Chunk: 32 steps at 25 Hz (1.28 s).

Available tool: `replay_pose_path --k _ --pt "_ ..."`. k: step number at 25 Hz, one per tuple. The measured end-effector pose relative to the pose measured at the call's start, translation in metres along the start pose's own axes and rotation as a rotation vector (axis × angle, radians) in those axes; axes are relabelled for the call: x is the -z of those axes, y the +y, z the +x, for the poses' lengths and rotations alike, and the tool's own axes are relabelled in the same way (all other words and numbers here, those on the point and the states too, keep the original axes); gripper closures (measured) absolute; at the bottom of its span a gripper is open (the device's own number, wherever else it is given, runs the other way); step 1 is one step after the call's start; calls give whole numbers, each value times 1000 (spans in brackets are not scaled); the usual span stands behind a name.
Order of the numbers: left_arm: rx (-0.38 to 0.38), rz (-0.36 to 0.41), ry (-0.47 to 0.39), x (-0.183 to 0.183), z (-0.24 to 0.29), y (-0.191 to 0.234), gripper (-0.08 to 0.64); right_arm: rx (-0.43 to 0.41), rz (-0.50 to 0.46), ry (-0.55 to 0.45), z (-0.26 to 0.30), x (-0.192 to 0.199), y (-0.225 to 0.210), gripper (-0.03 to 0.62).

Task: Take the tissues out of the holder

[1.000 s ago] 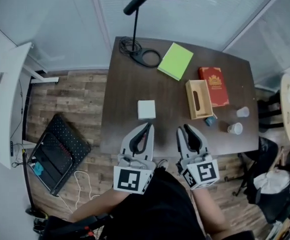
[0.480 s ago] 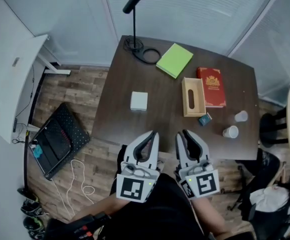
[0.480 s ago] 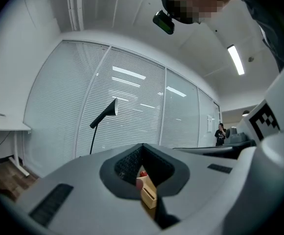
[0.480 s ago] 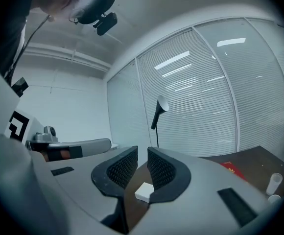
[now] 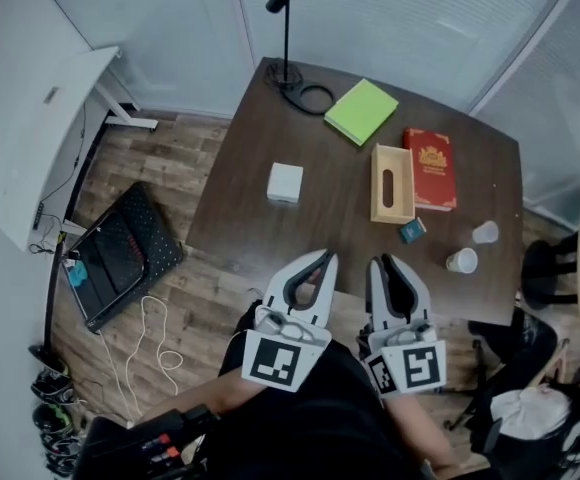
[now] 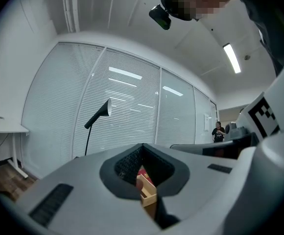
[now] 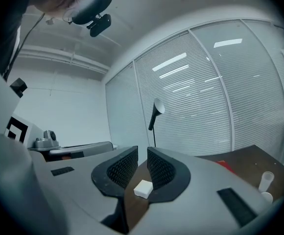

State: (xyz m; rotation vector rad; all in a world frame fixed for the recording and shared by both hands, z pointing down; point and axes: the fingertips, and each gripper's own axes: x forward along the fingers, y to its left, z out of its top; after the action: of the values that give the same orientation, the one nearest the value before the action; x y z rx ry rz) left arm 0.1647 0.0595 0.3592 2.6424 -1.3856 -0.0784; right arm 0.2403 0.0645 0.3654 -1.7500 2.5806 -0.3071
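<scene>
The wooden tissue holder [image 5: 392, 183] lies on the dark table [image 5: 250, 218], right of centre, its slot facing up. A white block of tissues [image 5: 285, 182] sits apart to its left. Both grippers hang side by side short of the table's near edge, well away from the holder. My left gripper [image 5: 321, 259] has its tips touching and holds nothing; between its jaws the holder [image 6: 147, 194] shows far off. My right gripper [image 5: 385, 263] keeps a narrow gap, empty, and the white block [image 7: 143, 188] shows far beyond its pads [image 7: 124, 166].
A desk lamp [image 5: 308, 96] stands at the table's far edge beside a green book [image 5: 361, 111]. A red book [image 5: 430, 168] lies against the holder's right side. A small teal item [image 5: 411, 230] and two paper cups [image 5: 461, 260] sit front right. A black case [image 5: 115, 258] lies on the floor at left.
The head view has swung and the table sits a little farther off. Both grippers have drawn back from the table's near edge, still side by side. Their jaws look unchanged.
</scene>
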Motion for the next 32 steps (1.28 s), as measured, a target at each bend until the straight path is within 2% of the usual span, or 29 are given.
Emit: replay_pose_path --k 5,10,12,16,20,24,28,32 --pt "5 -27 9 3 0 1 560 4 -86 -20 1 -11 2 528" --pt "-7 -22 -28 -7 -4 3 560 19 -45 34 4 2 2 529" --pt "-2 -24 -31 -6 -7 3 560 -5 -38 8 2 0 12 583" --pt "10 -21 -40 -7 -11 1 560 -41 -66 -89 -5 -17 29 583" --pt "7 -8 -65 -15 -16 -1 560 8 -114 -157 -15 -32 30 583" --pt "-6 -10 -80 -15 -22 -2 560 26 -94 -148 -19 -28 29 583" --pt "2 -8 -82 -12 -25 -7 560 8 -80 -150 -26 -22 31 583" --pt "17 -1 -82 -11 -31 -16 560 49 -84 -135 -34 -16 25 583"
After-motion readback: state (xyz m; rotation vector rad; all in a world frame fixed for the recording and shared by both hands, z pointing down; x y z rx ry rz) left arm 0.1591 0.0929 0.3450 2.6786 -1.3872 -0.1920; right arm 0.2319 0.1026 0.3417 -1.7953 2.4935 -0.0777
